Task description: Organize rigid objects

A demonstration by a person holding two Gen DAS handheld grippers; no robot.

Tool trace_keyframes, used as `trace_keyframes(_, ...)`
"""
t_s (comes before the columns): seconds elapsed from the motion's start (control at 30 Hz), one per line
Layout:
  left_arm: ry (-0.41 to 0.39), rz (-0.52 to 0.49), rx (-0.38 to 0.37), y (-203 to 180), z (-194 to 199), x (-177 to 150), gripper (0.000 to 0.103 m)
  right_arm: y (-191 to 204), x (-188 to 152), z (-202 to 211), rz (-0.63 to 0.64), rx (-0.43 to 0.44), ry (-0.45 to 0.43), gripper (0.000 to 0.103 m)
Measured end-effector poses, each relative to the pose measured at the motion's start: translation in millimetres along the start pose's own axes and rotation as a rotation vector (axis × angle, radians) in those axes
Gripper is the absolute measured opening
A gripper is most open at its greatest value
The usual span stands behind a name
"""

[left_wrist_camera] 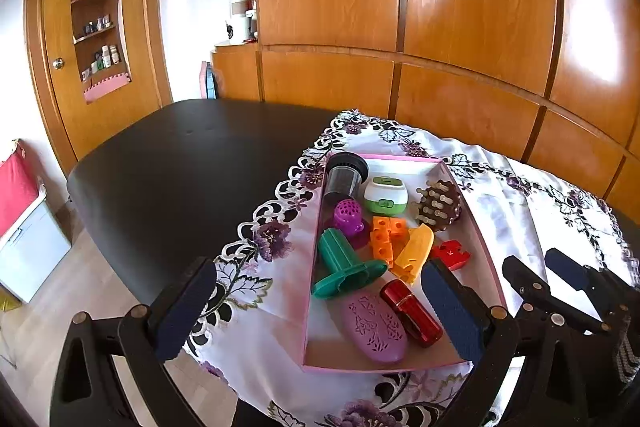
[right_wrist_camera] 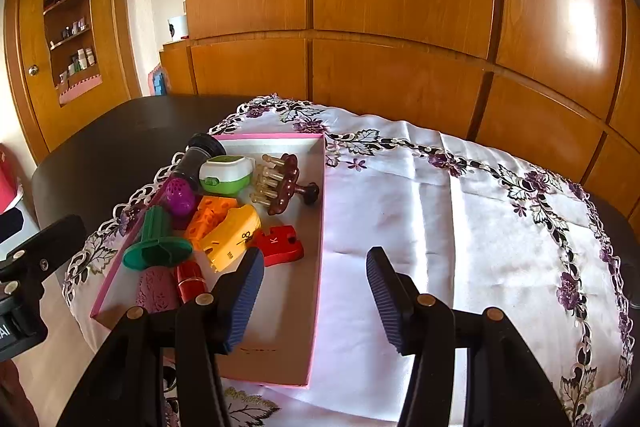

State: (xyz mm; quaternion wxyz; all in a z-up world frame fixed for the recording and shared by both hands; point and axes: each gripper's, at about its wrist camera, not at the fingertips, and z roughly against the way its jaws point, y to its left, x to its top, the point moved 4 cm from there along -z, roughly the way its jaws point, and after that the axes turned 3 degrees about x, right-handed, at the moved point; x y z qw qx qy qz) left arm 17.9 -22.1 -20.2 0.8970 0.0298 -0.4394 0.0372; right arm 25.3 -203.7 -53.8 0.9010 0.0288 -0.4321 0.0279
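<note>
Left gripper (left_wrist_camera: 320, 311) nearest lens, fingers wide apart, nothing between pads; straddles near-left corner of pink box (left_wrist_camera: 494, 267). Right gripper (right_wrist_camera: 316, 297) fingers apart, empty, over box's near-right edge. Toys heaped inside box at far-left end; red cylinder (left_wrist_camera: 412, 313) just beside left gripper's inner finger.

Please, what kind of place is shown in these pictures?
Probably a room in a home. Glossy wooden wardrobe doors fill the back wall, a niche shelf holds small bottles and a picture frame, and an embroidered floral tablecloth covers the dark table.
</note>
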Motion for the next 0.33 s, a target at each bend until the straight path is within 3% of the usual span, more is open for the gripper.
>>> trace_keyframes(0.33,-0.021,-0.009,0.011,1.2,2.4,-0.7,0.103,4.2,-2.7,-0.3,0.013,0.005,0.005,0.054)
